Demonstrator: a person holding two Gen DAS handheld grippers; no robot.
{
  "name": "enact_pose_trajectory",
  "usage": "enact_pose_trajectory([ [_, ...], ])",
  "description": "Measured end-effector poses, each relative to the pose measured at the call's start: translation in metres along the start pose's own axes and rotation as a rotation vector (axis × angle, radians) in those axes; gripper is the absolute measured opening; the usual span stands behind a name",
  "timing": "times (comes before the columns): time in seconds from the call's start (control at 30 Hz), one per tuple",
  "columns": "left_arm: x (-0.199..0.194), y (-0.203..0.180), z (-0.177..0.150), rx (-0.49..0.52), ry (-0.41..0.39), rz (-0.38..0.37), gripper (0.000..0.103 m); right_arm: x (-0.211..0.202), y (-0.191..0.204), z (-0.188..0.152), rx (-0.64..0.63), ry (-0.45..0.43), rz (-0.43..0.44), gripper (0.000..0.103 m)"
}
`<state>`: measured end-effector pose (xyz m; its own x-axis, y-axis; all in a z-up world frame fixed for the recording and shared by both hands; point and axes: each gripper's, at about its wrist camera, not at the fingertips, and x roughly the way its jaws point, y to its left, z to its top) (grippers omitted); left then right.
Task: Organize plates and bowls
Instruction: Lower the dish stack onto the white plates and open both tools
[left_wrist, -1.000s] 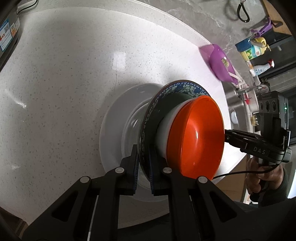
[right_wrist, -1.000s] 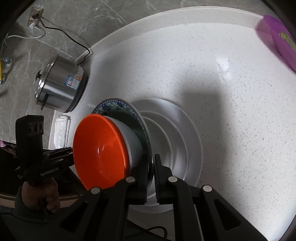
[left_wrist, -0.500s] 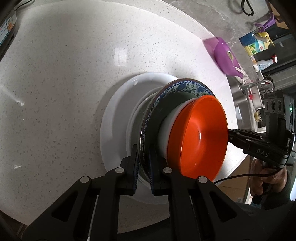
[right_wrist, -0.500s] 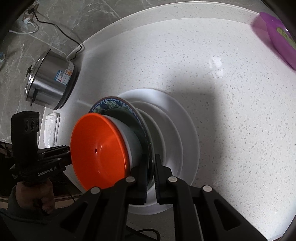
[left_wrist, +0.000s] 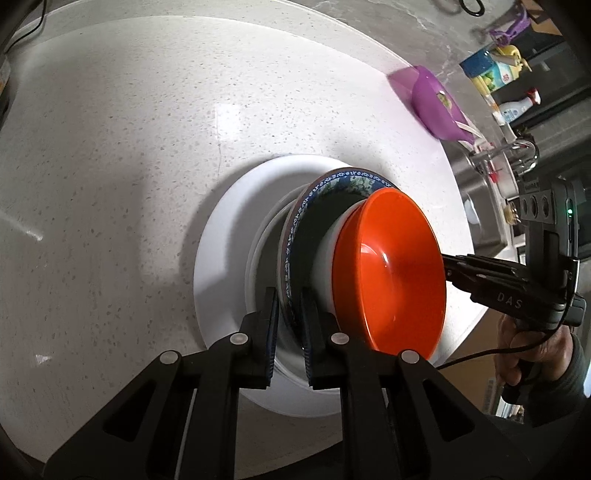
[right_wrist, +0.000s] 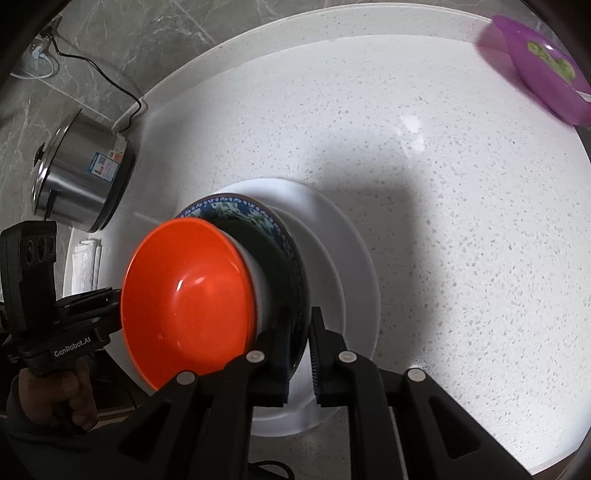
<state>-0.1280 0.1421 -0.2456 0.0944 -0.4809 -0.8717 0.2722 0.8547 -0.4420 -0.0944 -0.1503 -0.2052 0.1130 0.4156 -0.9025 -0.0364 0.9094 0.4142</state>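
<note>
A blue-patterned plate (left_wrist: 332, 186) (right_wrist: 236, 206) carries a white bowl (left_wrist: 327, 251) (right_wrist: 258, 273) with an orange bowl (left_wrist: 391, 269) (right_wrist: 184, 291) nested in it. My left gripper (left_wrist: 288, 325) and my right gripper (right_wrist: 299, 354) are each shut on opposite rims of the blue plate and hold the stack just above a large white plate (left_wrist: 229, 240) (right_wrist: 354, 258) on the white speckled counter. The other gripper shows at the far side of the stack in each view.
A purple dish (left_wrist: 436, 103) (right_wrist: 543, 62) lies at the counter's far right. A steel rice cooker (right_wrist: 81, 173) with a cord stands at the left. A sink with a faucet (left_wrist: 517, 147) and bottles (left_wrist: 491, 70) are beyond the right edge.
Both grippers have carried the stack forward and it now sits lower and more centred over the large white plate. Both grips are unchanged.
</note>
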Motion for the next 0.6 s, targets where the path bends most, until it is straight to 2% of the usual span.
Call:
enact_pose_trajectory([
  [0.13,0.002,0.003,0.001,0.020,-0.001,-0.008,0.017,-0.002,0.001,-0.002,0.007,-0.029,-0.011,0.013],
  [0.23,0.003,0.008,0.001,0.022,-0.006,-0.030,0.017,-0.003,-0.003,-0.006,0.029,-0.056,-0.005,0.013],
  [0.3,0.003,0.008,0.000,0.024,-0.013,-0.034,0.017,-0.004,-0.007,-0.009,0.053,-0.068,-0.010,0.019],
  [0.37,0.003,0.009,-0.002,0.019,-0.019,-0.037,0.017,-0.005,-0.011,-0.011,0.065,-0.075,-0.024,0.032],
  [0.43,0.000,0.009,-0.004,0.019,-0.034,-0.036,0.017,-0.005,-0.013,-0.013,0.073,-0.073,-0.030,0.038],
  [0.5,-0.009,0.008,-0.007,0.018,-0.082,-0.006,0.027,-0.007,-0.014,-0.016,0.068,-0.082,-0.035,0.042],
  [0.57,-0.019,0.010,-0.008,0.006,-0.135,0.031,0.060,-0.012,-0.015,-0.019,0.063,-0.099,-0.029,0.050],
  [0.6,-0.026,0.012,-0.008,-0.010,-0.174,0.026,0.066,-0.016,-0.017,-0.020,0.064,-0.107,-0.025,0.051],
])
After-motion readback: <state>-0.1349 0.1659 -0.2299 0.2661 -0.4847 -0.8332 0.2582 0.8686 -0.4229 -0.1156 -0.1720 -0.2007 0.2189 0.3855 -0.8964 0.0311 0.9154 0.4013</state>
